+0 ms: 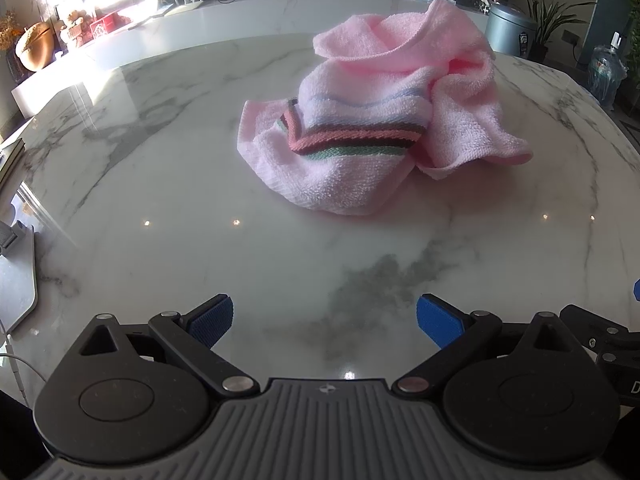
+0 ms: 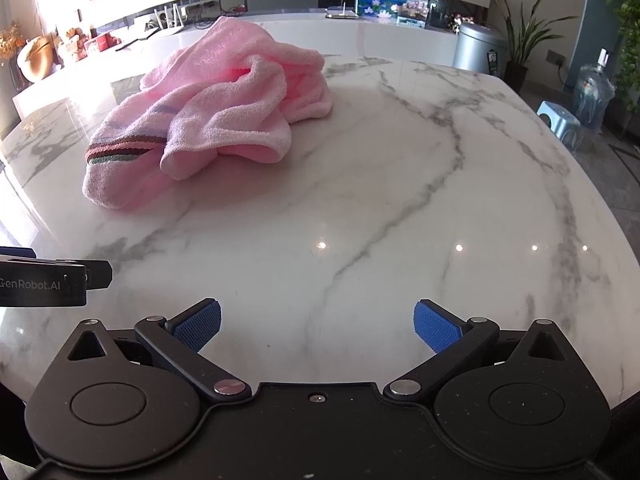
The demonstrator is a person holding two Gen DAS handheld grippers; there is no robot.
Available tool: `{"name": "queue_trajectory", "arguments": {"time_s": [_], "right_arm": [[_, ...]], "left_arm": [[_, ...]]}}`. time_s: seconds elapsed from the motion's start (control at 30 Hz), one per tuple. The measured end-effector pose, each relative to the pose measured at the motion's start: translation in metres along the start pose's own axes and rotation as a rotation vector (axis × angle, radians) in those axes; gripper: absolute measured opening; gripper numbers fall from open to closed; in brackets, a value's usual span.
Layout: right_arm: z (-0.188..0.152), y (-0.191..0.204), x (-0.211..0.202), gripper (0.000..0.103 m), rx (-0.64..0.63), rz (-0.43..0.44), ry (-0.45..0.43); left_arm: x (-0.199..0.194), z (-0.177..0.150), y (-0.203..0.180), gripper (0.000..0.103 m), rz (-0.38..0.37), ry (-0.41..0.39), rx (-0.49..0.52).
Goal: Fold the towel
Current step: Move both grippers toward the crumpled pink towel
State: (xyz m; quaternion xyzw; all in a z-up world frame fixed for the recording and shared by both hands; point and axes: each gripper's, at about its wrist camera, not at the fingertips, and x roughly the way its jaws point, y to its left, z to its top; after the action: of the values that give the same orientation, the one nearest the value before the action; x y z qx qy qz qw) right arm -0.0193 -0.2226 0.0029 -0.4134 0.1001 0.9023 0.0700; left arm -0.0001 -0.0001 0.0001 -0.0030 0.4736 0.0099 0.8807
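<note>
Sunlit and glossy, the white marble table [image 1: 160, 200] with grey veining fills both wrist views, backed by a long counter crowded with ornaments, a painted picture and potted plants. On it lies the pink terry towel [image 1: 376, 120], crumpled into a loose heap: at about one o'clock from the left gripper [image 1: 324, 320], and at about eleven o'clock in the right wrist view, well apart from both tools. The left gripper's jaws stand spread wide with nothing between them, and the right gripper [image 2: 318, 326] is likewise released and empty, its blue ribbed pads [image 2: 436, 326] hovering over bare stone. The towel is soft, nubbly and thick, with a woven band of coral, dark and green stripes [image 1: 356, 142] near one end and rolled, overlapping folds hiding most of its edges. The step in hand looks like the first reach, so the heap probably needs spreading flat before any fold. It would be wise to seek out two corners of the striped end, pinch a single layer at each, and draw them apart evenly; grabbing bunched layers on this slick surface could drag the whole pile.
</note>
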Motion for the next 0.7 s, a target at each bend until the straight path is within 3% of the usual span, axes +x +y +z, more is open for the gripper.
{"name": "queue_trajectory", "arguments": {"time_s": [0.7], "right_arm": [[0.0024, 0.0037, 0.0036, 0.103, -0.046, 0.031, 0.025]], "left_arm": [[0.0013, -0.0007, 0.0008, 0.100, -0.003, 0.008, -0.005]]}}
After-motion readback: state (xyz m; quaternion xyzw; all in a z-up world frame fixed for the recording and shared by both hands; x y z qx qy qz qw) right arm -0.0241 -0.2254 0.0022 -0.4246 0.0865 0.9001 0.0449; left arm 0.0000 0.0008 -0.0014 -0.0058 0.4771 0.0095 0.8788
